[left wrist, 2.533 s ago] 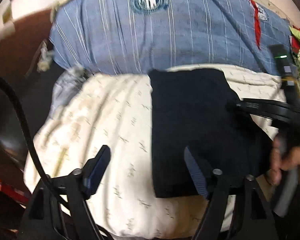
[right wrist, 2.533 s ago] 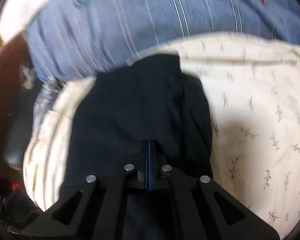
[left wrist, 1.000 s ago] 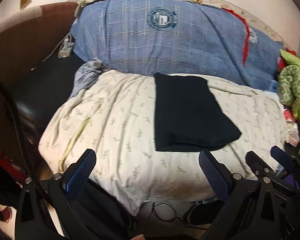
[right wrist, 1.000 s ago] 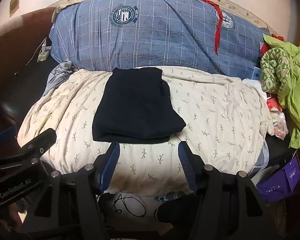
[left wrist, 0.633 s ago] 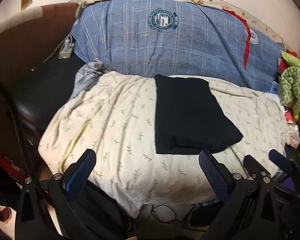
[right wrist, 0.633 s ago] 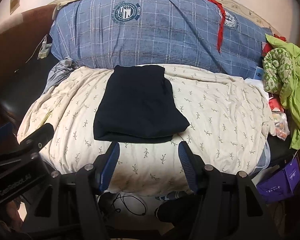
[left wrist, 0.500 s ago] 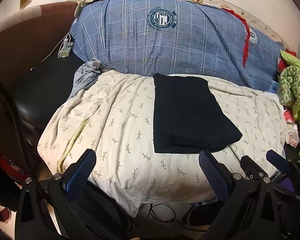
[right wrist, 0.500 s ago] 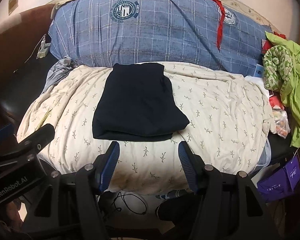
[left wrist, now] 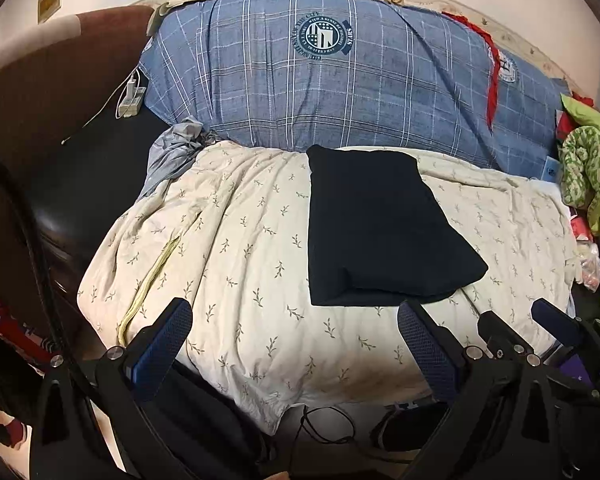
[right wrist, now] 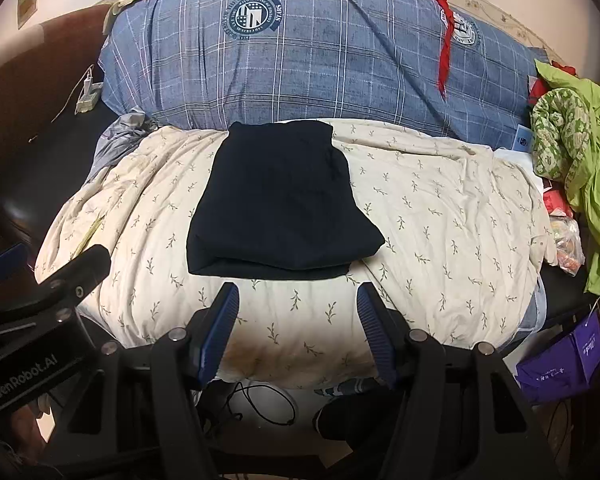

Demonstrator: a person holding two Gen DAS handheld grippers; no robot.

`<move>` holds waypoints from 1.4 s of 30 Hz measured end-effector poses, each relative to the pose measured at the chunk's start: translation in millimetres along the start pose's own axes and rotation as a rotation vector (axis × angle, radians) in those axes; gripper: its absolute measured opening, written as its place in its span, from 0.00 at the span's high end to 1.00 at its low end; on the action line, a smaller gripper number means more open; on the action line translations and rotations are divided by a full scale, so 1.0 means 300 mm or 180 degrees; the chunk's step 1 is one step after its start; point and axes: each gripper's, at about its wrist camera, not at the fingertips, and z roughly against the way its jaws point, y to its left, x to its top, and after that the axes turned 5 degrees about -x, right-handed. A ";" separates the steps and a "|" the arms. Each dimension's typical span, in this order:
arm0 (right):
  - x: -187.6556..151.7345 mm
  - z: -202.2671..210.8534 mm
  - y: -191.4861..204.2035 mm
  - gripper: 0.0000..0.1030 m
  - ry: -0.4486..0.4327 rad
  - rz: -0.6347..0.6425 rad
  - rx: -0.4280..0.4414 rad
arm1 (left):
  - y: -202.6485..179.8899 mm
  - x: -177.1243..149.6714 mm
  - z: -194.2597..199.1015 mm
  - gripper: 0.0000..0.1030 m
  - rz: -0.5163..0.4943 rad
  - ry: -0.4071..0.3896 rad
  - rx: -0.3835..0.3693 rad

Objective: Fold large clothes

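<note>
A dark navy garment (left wrist: 376, 232) (right wrist: 278, 204) lies folded into a neat rectangle on the cream leaf-print quilt (left wrist: 236, 264) (right wrist: 440, 216). Both grippers hang back from it, over the quilt's near edge. My left gripper (left wrist: 292, 320) stands wide open with nothing between its blue pads. My right gripper (right wrist: 298, 300) is open too, its fingers empty, just short of the garment's near hem. In the left wrist view the right gripper (left wrist: 528, 328) shows at the lower right. The left gripper's black body (right wrist: 40, 320) fills the right wrist view's lower left.
A big blue plaid duvet (left wrist: 340, 80) (right wrist: 320, 52) is heaped behind the quilt against the wall. Green clothes (right wrist: 576, 152) and small bags pile at the right. A dark leather headboard and a charger (left wrist: 130, 96) lie left. Cables and shoes sit on the floor below.
Earlier the right gripper was shut on the dark garment, close over it. Both grippers have since pulled back from the bed and the right one opened; over the last second hardly anything moved.
</note>
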 end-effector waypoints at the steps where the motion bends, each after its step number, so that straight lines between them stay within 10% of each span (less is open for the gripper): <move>1: -0.001 -0.001 0.001 0.40 0.0006 0.0000 0.0000 | 0.000 0.000 -0.001 0.01 0.0000 0.0008 -0.0001; 42: -0.012 -0.011 0.014 0.39 0.0033 0.0015 0.0047 | 0.003 -0.002 -0.019 0.01 -0.0011 0.0075 0.0017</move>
